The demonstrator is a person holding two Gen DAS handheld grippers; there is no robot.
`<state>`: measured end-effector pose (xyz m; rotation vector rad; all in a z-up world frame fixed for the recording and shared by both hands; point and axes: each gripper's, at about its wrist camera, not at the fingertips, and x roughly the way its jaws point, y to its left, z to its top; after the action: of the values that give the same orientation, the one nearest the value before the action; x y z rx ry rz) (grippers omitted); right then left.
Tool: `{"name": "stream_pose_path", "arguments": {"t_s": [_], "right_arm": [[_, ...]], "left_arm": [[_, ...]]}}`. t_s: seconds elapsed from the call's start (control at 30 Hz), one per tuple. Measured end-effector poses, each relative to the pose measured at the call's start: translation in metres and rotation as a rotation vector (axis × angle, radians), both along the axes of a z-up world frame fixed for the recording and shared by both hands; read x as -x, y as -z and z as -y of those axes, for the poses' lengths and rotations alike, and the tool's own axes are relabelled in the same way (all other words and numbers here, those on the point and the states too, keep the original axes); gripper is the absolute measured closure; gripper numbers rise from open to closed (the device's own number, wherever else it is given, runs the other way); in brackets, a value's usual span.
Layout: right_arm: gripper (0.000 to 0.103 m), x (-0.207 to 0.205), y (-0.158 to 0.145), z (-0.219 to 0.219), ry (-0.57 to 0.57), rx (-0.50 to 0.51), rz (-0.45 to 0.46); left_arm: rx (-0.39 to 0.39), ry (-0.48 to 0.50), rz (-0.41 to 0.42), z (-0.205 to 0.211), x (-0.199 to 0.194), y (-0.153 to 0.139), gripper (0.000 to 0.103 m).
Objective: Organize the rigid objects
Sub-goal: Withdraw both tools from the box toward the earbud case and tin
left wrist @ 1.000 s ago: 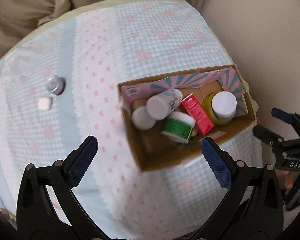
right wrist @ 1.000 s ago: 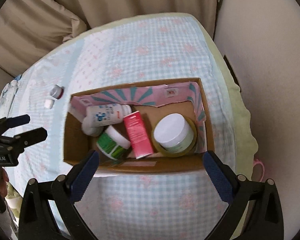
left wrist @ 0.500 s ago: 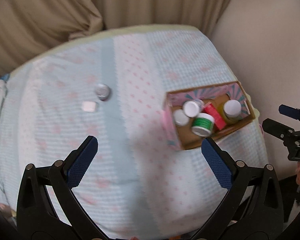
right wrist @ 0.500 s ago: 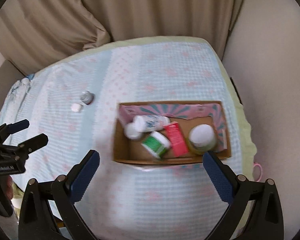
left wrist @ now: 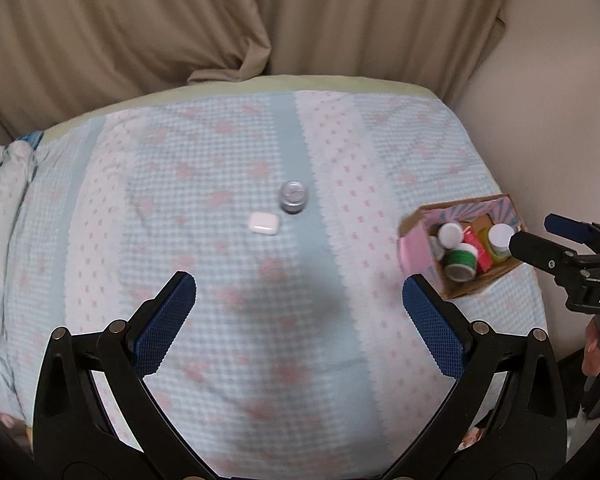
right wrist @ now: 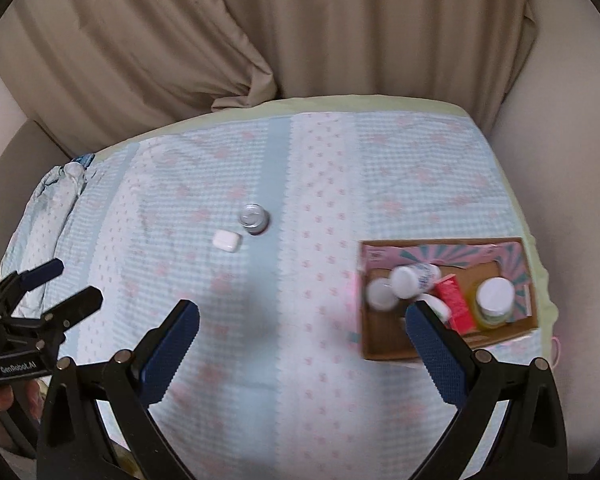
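Small jar (left wrist: 293,197): stood upright on the bedspread (left wrist: 204,184), silver lid up.
White case (left wrist: 263,223): laid just beside the jar, on its near left.
Box (right wrist: 384,346): set well apart at the right edge; bottles, a green jar and a red carton are held inside.
Left gripper (left wrist: 296,312): jaws spread wide, nothing held.
Right gripper (right wrist: 300,340): jaws spread wide, nothing held.

Both grippers, left (left wrist: 298,312) and right (right wrist: 302,340), wide-jawed (nothing held).
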<state>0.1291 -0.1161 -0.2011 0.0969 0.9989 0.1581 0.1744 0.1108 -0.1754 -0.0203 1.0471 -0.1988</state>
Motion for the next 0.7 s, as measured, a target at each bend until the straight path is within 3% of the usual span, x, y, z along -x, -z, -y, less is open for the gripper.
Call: {"name": "stream_pose_path", "arguments": {"t_s": [0.3,0.7], "right_arm": [[0.0,-0.052,0.039,-0.068,-0.016,-0.036,-0.036],[0.0,-0.147,0.137,-0.096,-0.151,-0.023,-0.039]], "left_arm": [[-0.003,0.003,-0.069,-0.046,-0.054,0.073,0.0],[0.001,0.018,-0.071,-0.027,-0.114,0.205,0.001]]}}
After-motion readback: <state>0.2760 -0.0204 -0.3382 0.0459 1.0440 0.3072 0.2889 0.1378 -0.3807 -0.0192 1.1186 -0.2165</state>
